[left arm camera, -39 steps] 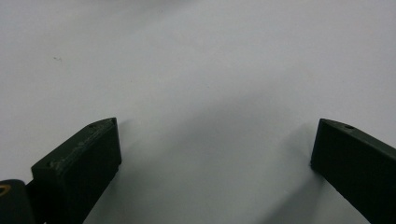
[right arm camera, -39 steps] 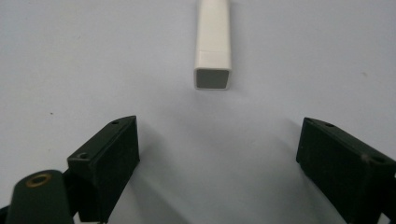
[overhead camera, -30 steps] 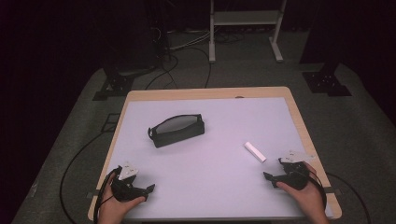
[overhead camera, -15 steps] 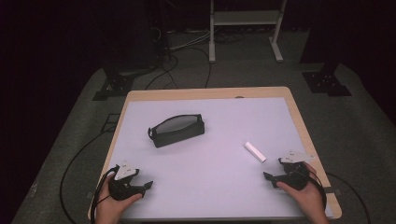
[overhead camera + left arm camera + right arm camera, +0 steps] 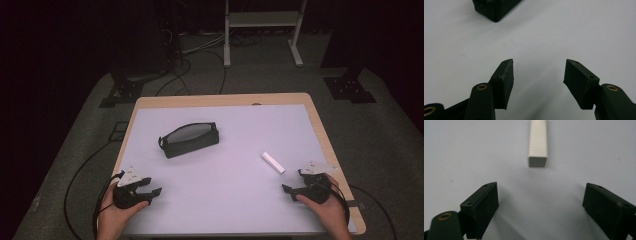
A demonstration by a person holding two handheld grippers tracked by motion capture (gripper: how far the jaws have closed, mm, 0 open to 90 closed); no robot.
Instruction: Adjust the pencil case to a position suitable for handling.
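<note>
White stick (image 5: 272, 163) lay on surface (image 5: 225, 205) at approx. 4 o'clock, black pouch (image 5: 189, 139) near centre-left. Right claw (image 5: 296, 182) was spread, empty, stick just ahead; left claw (image 5: 148, 186) had just been closing, nothing btwn. Pre-grasp judged; advance needed next.

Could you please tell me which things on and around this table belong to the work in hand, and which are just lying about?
In the work:
- white stick, lying just ahead of the open right gripper
- black pouch, ahead of the left gripper, whose fingers have just been closing on nothing

Lying about:
- floor cables
- metal stand behind the table
</note>
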